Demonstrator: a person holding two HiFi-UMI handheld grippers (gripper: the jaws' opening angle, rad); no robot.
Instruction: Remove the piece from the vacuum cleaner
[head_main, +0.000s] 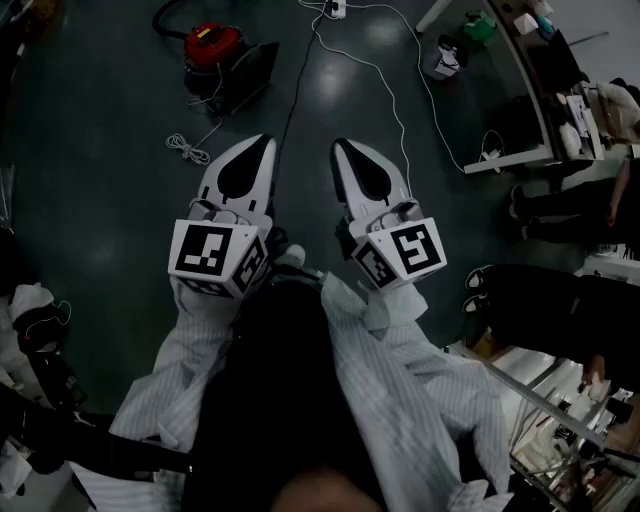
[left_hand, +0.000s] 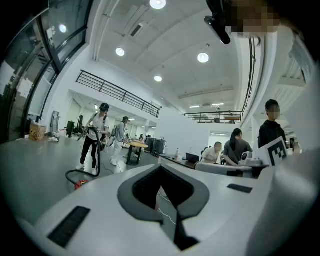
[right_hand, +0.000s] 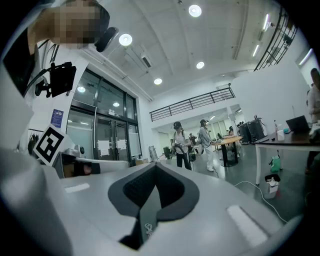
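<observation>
Vacuum cleaner (head_main: 212, 48) well ahead on floor (head_main: 100, 150); our left tool (head_main: 263, 143), right tool (head_main: 341, 146) clenched, empty. We judge approach comes first.

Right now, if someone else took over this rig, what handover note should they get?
Left gripper: shut, empty, held out over the dark floor.
Right gripper: shut, empty, beside the left one.
Red canister vacuum cleaner with black hose: on the floor ahead and to the left, apart from both grippers. A coiled white cable lies between it and the left gripper.
Done: nothing that shows; no piece is held.
Left: approach the vacuum cleaner, open a gripper, take the piece off. Which piece cannot be told from here.
</observation>
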